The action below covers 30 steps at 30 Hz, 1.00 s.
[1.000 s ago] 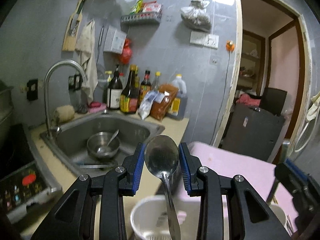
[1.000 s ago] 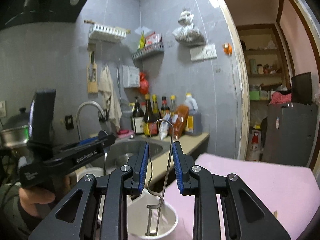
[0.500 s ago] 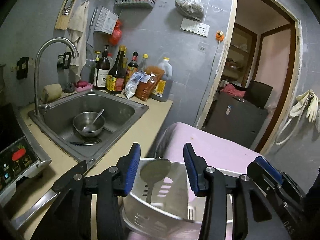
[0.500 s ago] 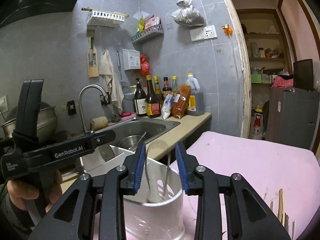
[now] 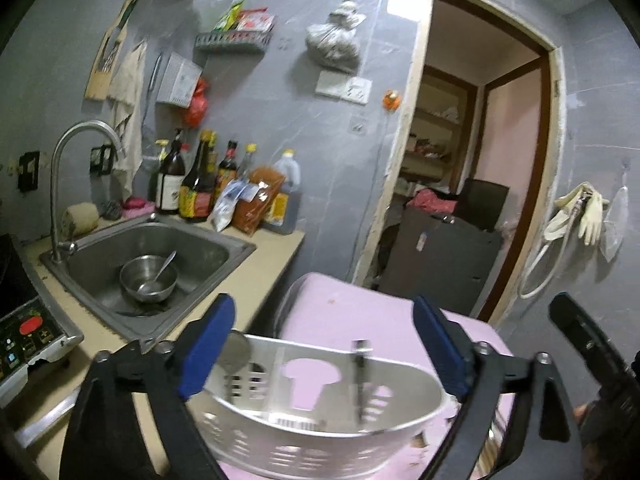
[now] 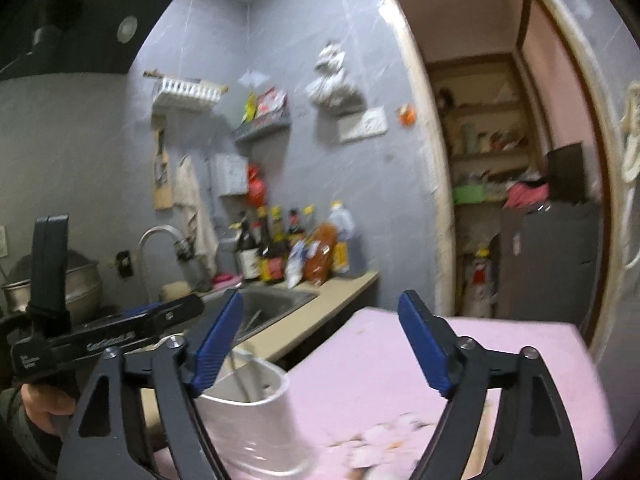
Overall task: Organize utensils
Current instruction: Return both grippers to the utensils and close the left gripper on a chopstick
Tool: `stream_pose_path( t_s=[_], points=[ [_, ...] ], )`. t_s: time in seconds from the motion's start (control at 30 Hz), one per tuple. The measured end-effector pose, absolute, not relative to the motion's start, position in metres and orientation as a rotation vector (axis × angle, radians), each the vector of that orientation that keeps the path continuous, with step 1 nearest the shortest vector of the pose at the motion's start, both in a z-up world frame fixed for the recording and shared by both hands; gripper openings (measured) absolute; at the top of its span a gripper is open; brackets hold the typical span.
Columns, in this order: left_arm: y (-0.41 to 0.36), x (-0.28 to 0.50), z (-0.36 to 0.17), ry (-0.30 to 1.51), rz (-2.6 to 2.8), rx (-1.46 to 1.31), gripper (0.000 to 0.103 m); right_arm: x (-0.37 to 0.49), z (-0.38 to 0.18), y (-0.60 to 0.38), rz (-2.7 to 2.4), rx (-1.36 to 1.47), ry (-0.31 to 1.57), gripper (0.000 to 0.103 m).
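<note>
Two utensils now stand in the white utensil holder [image 5: 328, 420], and both grippers have let go of them. A second ago the left gripper [image 5: 324, 352] was clamped on the spoon [image 5: 236, 354] and the right gripper [image 6: 320, 344] on a bent wire utensil [image 5: 360, 376]; half a second ago both tools were sinking into the holder. Now each gripper's blue jaws are spread wide with nothing between them, so the drop looks finished. The spoon's bowl pokes up at the holder's left end, the wire utensil stands right of centre. The holder rests on the pink-covered bench [image 5: 360, 308], at its left edge beside the kitchen counter [image 5: 260, 264]. Judging by this, one round of sorting is done, and what looks like chopsticks, blurred, at the bench's near right in the right wrist view may be next.

Readable writing is scarce: white lettering runs along the left gripper's body in the right wrist view, too blurred now to spell out. Labels on the sauce bottles [image 5: 196, 188] are illegible.
</note>
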<state>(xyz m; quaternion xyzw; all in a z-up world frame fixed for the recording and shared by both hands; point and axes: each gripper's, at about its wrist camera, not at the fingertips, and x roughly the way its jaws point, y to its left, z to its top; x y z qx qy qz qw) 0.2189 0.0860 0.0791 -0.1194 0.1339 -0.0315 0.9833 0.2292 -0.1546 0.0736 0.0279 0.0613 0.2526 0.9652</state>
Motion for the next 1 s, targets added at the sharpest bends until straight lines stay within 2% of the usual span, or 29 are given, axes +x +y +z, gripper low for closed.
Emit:
stream_pose_path(
  t_s=[0.13, 0.4, 0.7, 1.0],
  points=[
    [0.061, 0.208, 0.084, 0.221, -0.104, -0.214, 0.099, 0.213, 0.085, -0.188, 0.435, 0.041, 0.062, 0.103],
    [0.003, 0.197, 0.083, 0.217, -0.216, -0.148, 0.1, 0.191, 0.086, -0.241, 0.318, -0.004, 0.047, 0.103],
    [-0.051, 0.199, 0.058, 0.279, -0.284, -0.043, 0.101, 0.184, 0.064, -0.279, 0.233, -0.069, 0.093, 0.103],
    [-0.088, 0.215, 0.014, 0.46, -0.337, 0.077, 0.1, 0.203, 0.036, -0.302, 0.231, -0.089, 0.248, 0.103]
  ],
)
